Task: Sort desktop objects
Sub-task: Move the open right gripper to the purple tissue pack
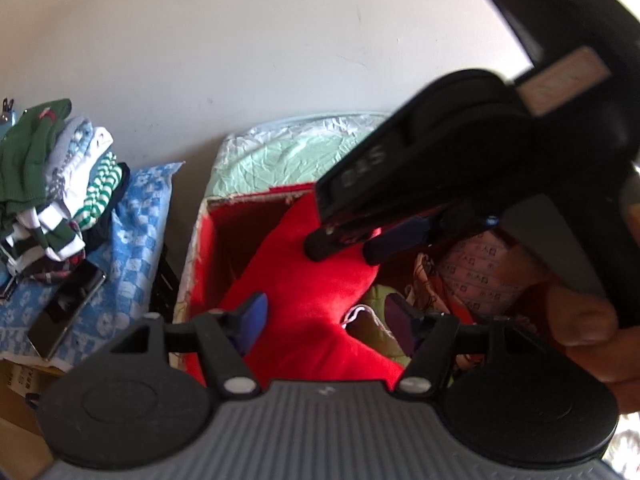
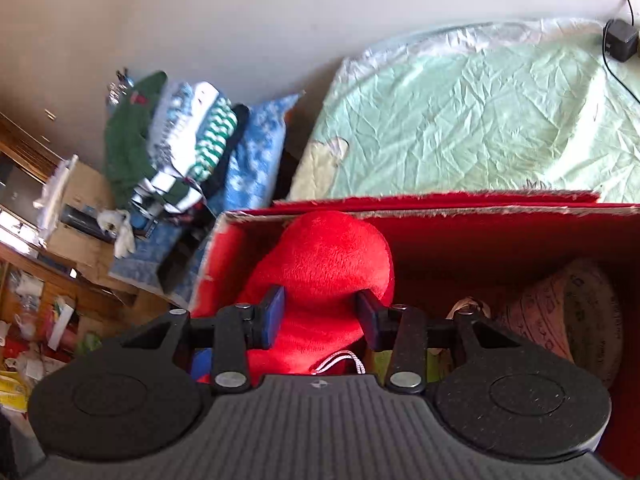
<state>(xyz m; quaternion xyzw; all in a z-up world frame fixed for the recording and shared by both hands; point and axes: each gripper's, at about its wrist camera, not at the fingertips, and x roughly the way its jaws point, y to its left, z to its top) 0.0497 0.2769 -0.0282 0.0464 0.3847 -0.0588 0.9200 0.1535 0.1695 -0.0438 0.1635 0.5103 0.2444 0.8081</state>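
Observation:
A red plush toy (image 2: pixel 324 280) lies inside a red-lined cardboard box (image 2: pixel 500 210), leaning on its left wall. My right gripper (image 2: pixel 322 318) has its blue pads on either side of the plush and is shut on it; it shows from outside in the left wrist view (image 1: pixel 348 244), its tips pressed on the plush (image 1: pixel 304 280). My left gripper (image 1: pixel 328 320) is open above the box, with the plush between its spread fingers. Patterned cloth items (image 1: pixel 476 276) lie in the right part of the box (image 1: pixel 200 240).
The box stands on a bed with a crumpled mint-green sheet (image 2: pixel 472 120). A pile of folded clothes (image 2: pixel 172 140) lies on a blue chequered cloth (image 1: pixel 132 216) at the left, with a black phone (image 1: pixel 68 312). A black charger (image 2: pixel 619 42) lies far right. A cluttered wooden shelf (image 2: pixel 36 280) is at the left.

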